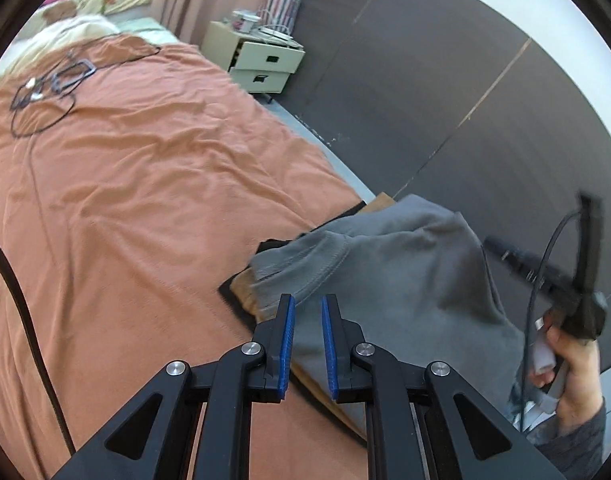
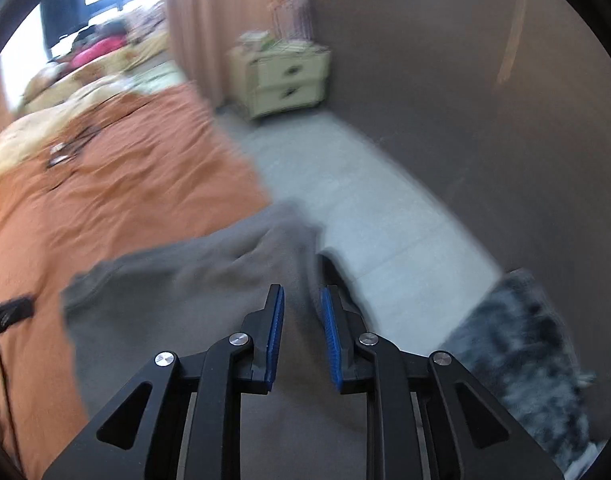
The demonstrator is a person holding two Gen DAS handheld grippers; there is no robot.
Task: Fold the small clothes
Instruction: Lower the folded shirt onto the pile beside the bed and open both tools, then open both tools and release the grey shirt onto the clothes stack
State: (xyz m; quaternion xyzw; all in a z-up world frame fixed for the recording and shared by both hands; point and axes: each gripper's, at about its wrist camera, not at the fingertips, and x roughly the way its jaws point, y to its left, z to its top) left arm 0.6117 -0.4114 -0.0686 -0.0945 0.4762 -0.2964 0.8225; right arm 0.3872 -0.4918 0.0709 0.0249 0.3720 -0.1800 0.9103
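Observation:
A grey garment (image 1: 405,264) lies rumpled over a tan board (image 1: 245,284) at the corner of the bed, and part of it hangs off the edge. My left gripper (image 1: 307,300) hovers just over its near left edge. The blue pads stand a little apart, with nothing pinched between them. In the blurred right wrist view the same grey garment (image 2: 185,300) spreads below my right gripper (image 2: 302,290), whose jaws are also slightly parted and press on nothing. A hand (image 1: 573,364) at the right edge holds the right tool's black handle.
An orange bedspread (image 1: 125,200) covers the bed, with a black cable and small items (image 1: 65,76) lying far back on it. A pale nightstand (image 1: 265,60) stands by the dark wall (image 1: 465,100). Grey floor (image 2: 365,208) and a dark fuzzy rug (image 2: 525,340) lie to the right.

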